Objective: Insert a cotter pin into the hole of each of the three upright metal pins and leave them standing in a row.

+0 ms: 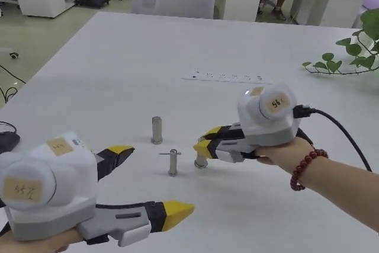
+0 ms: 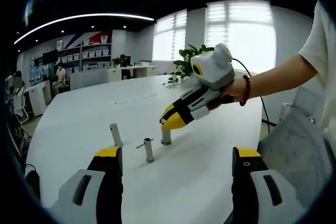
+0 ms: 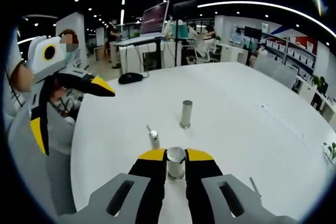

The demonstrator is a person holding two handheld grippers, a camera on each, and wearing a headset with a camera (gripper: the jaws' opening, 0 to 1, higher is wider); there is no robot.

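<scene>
On the counter [image 1: 177, 51], the right hand-held gripper [image 1: 202, 142] clamps a bare metal pin [image 1: 201, 161]; the left hand-held gripper [image 1: 157, 179], open, should fetch a cotter pin.

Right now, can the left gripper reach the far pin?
Probably yes. The left gripper is open and the table up to the far pin looks bare; the middle pin stands close beside that path, the right gripper holds the right pin.
</scene>
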